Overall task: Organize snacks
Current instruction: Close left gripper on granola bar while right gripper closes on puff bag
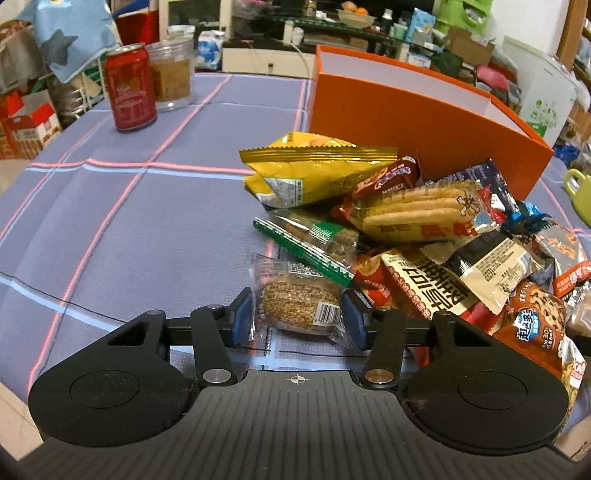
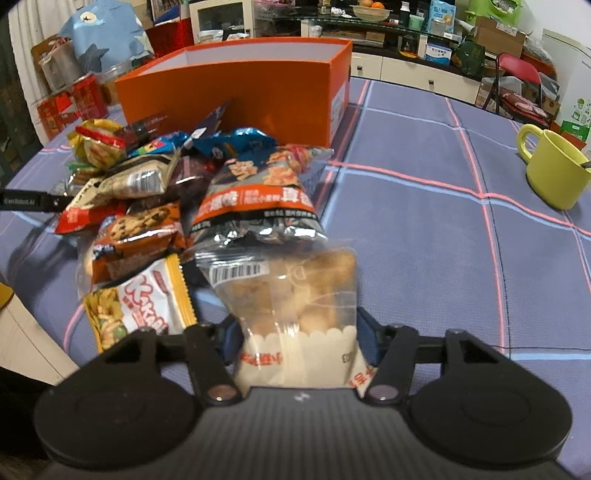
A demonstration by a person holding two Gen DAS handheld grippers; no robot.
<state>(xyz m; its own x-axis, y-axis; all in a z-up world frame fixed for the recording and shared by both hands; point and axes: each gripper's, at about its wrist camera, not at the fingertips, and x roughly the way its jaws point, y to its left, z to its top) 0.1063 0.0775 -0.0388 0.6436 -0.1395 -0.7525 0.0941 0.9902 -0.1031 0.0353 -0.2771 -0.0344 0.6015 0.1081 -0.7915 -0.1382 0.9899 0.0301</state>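
An orange box with a pale inside is seen beyond the left gripper, whose pads are blue. The tablecloth is shown in muted purple, crossed by pink and light-blue lines. A red can is seen far left of the box. A yellow-green mug is seen right of the right gripper. A yellow packet tops the multicoloured heap

I see a cluttered room past the counter, which wears a blue plaid cloth. At twelve o'clock, a glass shelf with a fruit bowl; at two, a red folding chair. Lighting is dim, indoor.
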